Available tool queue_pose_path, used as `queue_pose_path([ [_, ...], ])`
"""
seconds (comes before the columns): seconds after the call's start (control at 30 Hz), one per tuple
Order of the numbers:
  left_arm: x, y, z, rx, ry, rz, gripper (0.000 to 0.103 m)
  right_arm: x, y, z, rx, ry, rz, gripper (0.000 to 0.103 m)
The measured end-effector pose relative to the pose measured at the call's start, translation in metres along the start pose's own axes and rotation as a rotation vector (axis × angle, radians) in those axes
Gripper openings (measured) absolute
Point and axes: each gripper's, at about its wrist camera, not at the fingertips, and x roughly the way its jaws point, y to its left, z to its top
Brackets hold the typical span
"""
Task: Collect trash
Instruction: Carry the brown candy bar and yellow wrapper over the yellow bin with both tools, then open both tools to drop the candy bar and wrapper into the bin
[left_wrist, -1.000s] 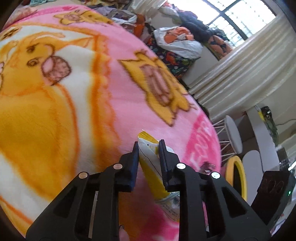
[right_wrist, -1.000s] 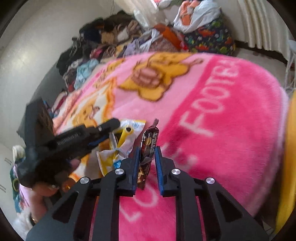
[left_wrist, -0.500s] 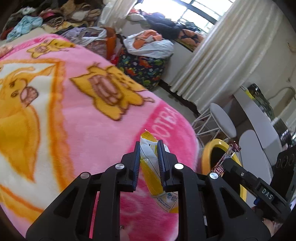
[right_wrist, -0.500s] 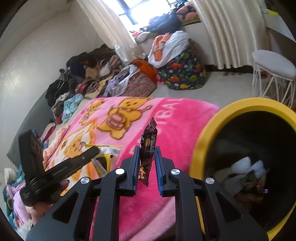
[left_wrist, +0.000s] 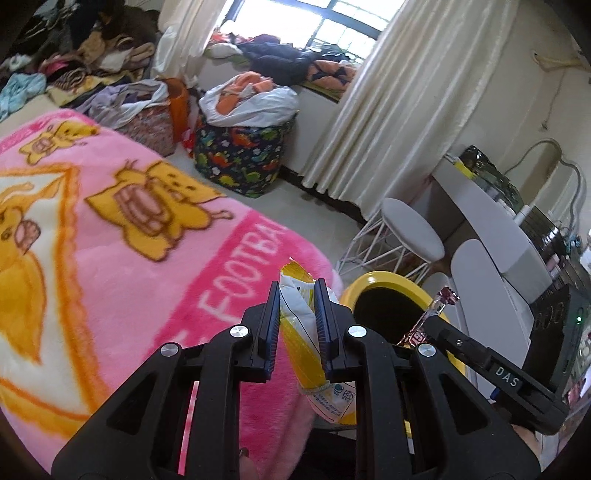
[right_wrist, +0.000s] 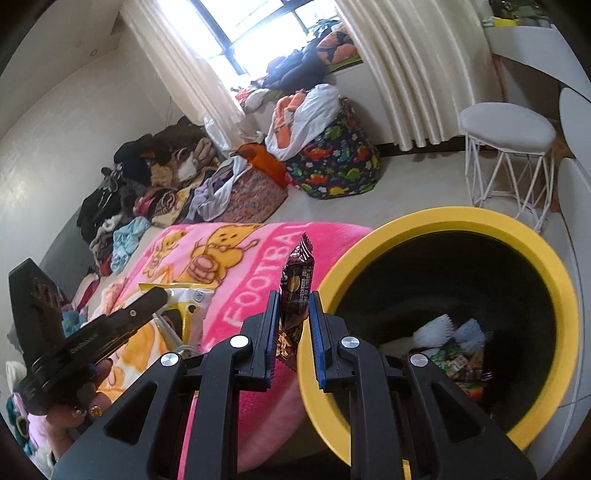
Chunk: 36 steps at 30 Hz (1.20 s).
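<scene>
My left gripper (left_wrist: 295, 317) is shut on a yellow and white snack bag (left_wrist: 306, 343), held above the edge of the pink blanket (left_wrist: 129, 280). My right gripper (right_wrist: 293, 314) is shut on a dark brown candy wrapper (right_wrist: 295, 284), held beside the rim of the yellow trash bin (right_wrist: 436, 221). The bin also shows in the left wrist view (left_wrist: 388, 280), just beyond the snack bag. Several pieces of trash (right_wrist: 450, 343) lie at the bin's bottom. In the left wrist view the right gripper's wrapper (left_wrist: 428, 321) sits over the bin. The left gripper also shows in the right wrist view (right_wrist: 159, 299), with its bag (right_wrist: 188, 299).
A white wire-leg stool (right_wrist: 506, 129) stands past the bin. A dinosaur-print laundry bag (right_wrist: 332, 162) and piles of clothes (right_wrist: 155, 184) line the far floor below the window. A white desk (left_wrist: 491, 214) and a white chair (left_wrist: 491, 273) stand at the right.
Both grippers have lifted from the blanket and swung right toward the yellow bin, each keeping its wrapper. The bin now fills the right of the right wrist view.
</scene>
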Motion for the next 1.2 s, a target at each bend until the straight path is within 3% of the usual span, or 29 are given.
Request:
queue_pose_path([
  [0.7,0.012,-0.078,-0.008,0.153,0.004,-0.053,0.013,-0.043,-0.068,-0.002,0.130,-0.074,-0.080,0.016],
  [1.2,0.049,-0.114,-0.030,0.262,0.080,-0.067,0.013,-0.041,-0.101,-0.010,0.188,-0.032,-0.158,0.018],
])
